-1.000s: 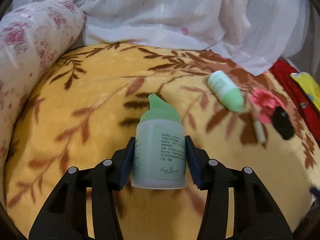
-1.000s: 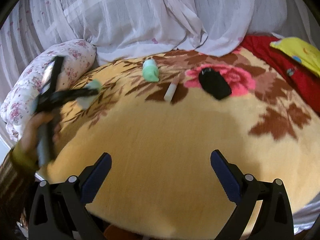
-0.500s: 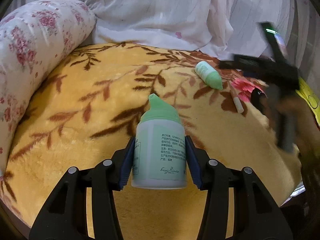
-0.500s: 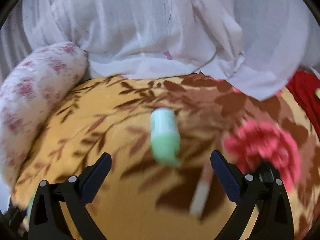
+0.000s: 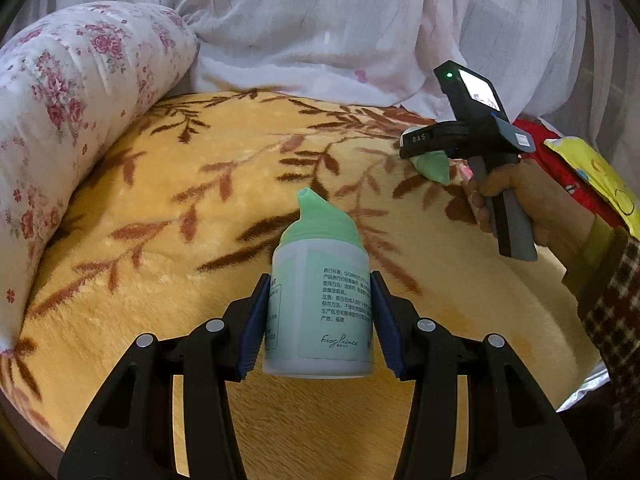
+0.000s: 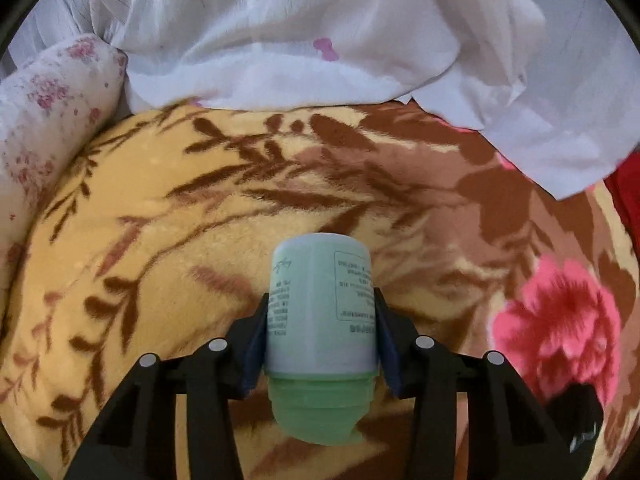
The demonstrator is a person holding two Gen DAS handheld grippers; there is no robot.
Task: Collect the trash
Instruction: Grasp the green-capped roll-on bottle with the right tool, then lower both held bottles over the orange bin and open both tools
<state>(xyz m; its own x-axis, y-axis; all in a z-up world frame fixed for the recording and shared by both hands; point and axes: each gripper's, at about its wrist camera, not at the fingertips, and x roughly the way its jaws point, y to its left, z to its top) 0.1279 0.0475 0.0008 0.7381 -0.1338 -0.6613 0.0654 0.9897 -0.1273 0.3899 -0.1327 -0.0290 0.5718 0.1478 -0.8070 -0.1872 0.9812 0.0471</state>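
Over the yellow blanket [image 5: 168, 264] with brown leaves, the left gripper [image 5: 319, 320] squeezes a green pump bottle [image 5: 319, 296]. Its blue pads press on both sides of the bottle, and the spout points away from the camera.

Farther along the blanket from that bottle, the right gripper [image 6: 320, 342] has just been closing its jaws, and now a second green bottle [image 6: 321, 320] sits tight between them. This bottle has its green cap toward the camera. From the left wrist view, a hand [image 5: 516, 196] holds that gripper's handle, low over the blanket.

Past the blanket's far edge lies a white sheet [image 5: 320, 28]. A flowery pillow [image 5: 68, 92] runs along the blanket's left side. A pink flower [image 6: 560, 328] is printed on the blanket, right of the second bottle.
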